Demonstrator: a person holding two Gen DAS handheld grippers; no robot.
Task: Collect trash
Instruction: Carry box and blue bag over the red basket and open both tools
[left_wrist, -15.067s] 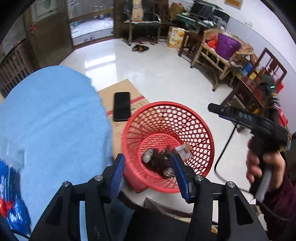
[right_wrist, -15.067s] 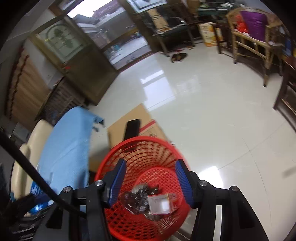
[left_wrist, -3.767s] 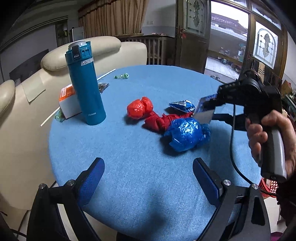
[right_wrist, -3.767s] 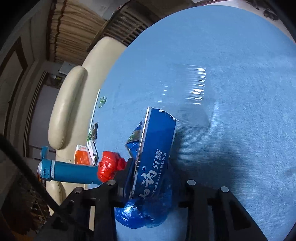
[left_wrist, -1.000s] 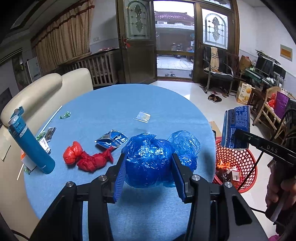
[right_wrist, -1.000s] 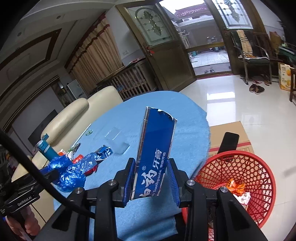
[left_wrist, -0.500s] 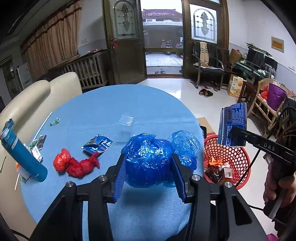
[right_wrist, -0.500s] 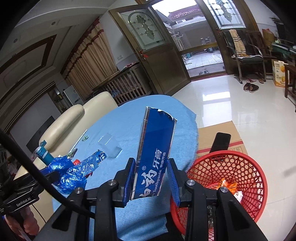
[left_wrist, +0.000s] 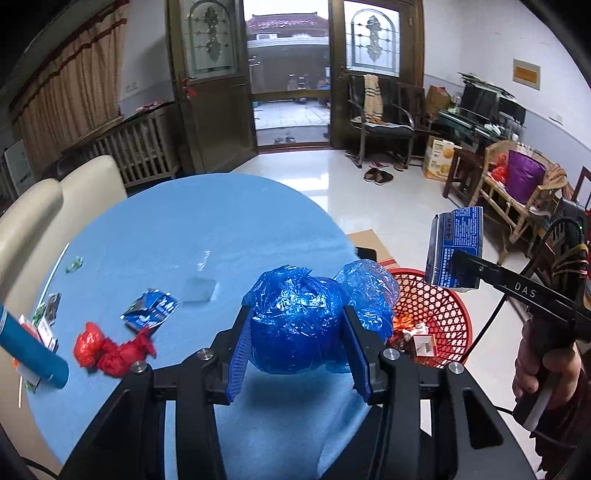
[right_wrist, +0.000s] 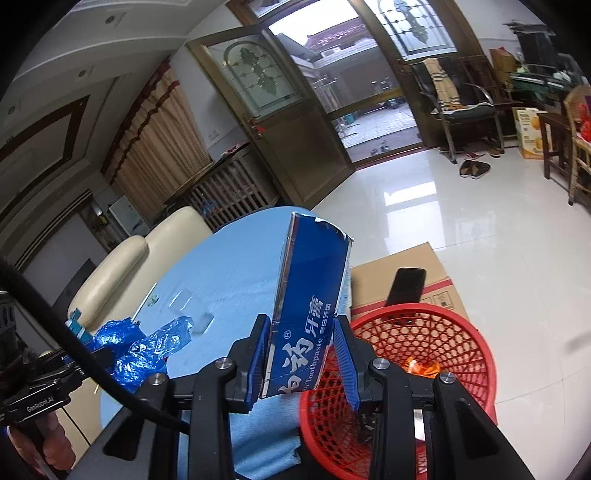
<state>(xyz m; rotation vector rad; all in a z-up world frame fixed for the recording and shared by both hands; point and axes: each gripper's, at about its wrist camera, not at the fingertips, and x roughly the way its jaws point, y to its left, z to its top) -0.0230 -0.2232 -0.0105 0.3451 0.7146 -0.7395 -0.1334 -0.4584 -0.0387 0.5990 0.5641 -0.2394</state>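
Observation:
My left gripper (left_wrist: 297, 352) is shut on a crumpled blue plastic bag (left_wrist: 295, 325), held above the right edge of the blue table (left_wrist: 192, 236). My right gripper (right_wrist: 303, 363) is shut on a blue toothpaste box (right_wrist: 306, 325), upright, above the near rim of the red mesh basket (right_wrist: 461, 354). In the left wrist view the box (left_wrist: 456, 251) hangs over the basket (left_wrist: 443, 306), which holds wrappers. A red bag (left_wrist: 110, 350) and a blue foil wrapper (left_wrist: 149, 308) lie on the table.
A teal flask (left_wrist: 29, 349) and small scraps sit at the table's left edge. A clear plastic piece (left_wrist: 199, 290) lies mid-table. A cardboard box with a black phone (right_wrist: 404, 286) stands beside the basket. Chairs and furniture line the far wall.
Both grippers have moved right toward the basket, each with its load. The toothpaste box is now over the basket's rim.

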